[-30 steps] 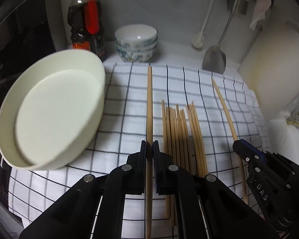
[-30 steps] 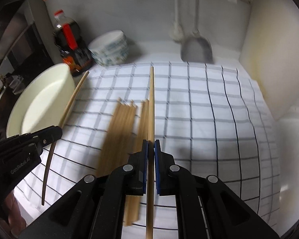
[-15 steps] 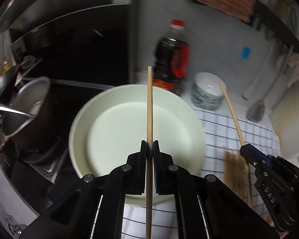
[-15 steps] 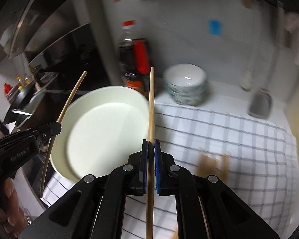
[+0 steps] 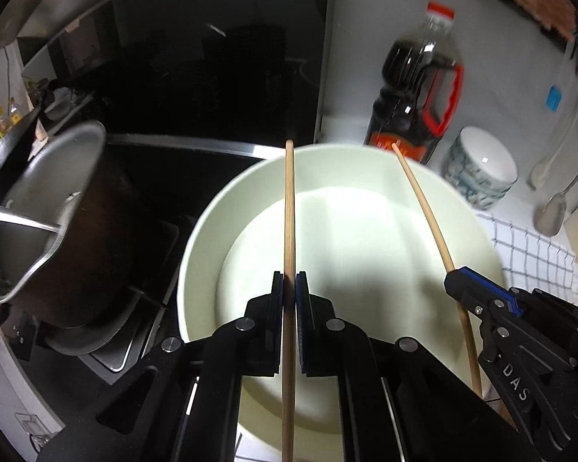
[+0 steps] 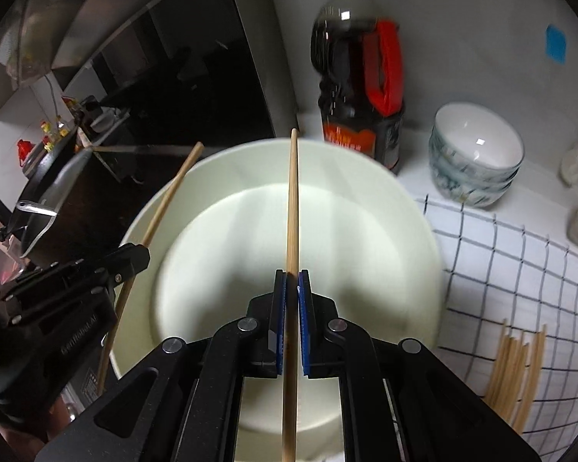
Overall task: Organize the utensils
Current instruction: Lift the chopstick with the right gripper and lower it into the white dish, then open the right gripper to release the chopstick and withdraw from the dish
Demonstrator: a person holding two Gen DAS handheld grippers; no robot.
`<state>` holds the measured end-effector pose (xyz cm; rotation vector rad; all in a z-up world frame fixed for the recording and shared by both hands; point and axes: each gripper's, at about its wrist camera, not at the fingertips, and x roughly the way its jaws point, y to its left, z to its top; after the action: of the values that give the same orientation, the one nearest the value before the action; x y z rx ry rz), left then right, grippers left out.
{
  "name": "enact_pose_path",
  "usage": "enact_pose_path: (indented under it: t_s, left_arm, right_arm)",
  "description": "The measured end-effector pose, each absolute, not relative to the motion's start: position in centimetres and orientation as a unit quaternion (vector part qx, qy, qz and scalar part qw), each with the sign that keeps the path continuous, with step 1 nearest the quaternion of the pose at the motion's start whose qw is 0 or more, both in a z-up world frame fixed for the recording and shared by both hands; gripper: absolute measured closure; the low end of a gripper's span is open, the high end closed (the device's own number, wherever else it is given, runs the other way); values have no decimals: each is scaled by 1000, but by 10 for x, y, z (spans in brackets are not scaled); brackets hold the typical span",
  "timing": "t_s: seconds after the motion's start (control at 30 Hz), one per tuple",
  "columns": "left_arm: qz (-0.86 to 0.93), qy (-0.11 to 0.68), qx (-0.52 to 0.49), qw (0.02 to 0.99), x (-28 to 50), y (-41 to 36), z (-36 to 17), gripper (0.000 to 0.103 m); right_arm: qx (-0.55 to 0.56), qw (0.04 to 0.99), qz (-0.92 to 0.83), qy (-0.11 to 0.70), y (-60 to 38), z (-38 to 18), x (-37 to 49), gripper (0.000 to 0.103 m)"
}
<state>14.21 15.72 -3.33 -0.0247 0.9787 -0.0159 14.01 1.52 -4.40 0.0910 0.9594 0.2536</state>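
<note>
My left gripper (image 5: 289, 285) is shut on a wooden chopstick (image 5: 289, 211) that points out over the large cream bowl (image 5: 481, 238). My right gripper (image 6: 292, 283) is shut on another chopstick (image 6: 293, 200), also held above the cream bowl (image 6: 416, 231). The right gripper shows at the right of the left wrist view (image 5: 452, 281) with its chopstick (image 5: 424, 208). The left gripper shows at the left of the right wrist view (image 6: 140, 254) with its chopstick (image 6: 169, 196). Several loose chopsticks (image 6: 516, 362) lie on the checked cloth (image 6: 520, 269).
A dark sauce bottle with a red handle (image 6: 360, 65) stands behind the bowl. Stacked small bowls (image 6: 476, 159) sit to its right. A metal pot (image 5: 46, 223) stands on the stove at the left. A spatula (image 5: 551, 215) hangs at the far right wall.
Both grippers have swung left from the checked cloth, each carrying its chopstick, and now hang closer over the cream bowl. The loose chopsticks are left behind at the right.
</note>
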Motion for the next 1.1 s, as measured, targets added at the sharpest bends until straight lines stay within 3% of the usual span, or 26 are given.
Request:
enact_pose_path:
  t_s: [0.67,0.77,0.83,0.9,1.1]
  left_arm:
    - [-23,522,-12,852,169,156,-86,95]
    - [-22,523,-11,852,167,157,-86,93]
    - [-16,521,-9,853,165,158,-83,80]
    - [-7,513,-11,858,161,162,-78,47]
    - [3,495,-8,869,148,165,-61,38]
  right_arm:
    - [50,842,78,532,25,-93,158,96]
    - [46,849,72,522,22,-87,158,82]
    - [46,854,69,514,19,-82,156,80]
    - [48,856,69,511,15,-79,153,80]
    - [57,863,67,497,4,-68,139,75]
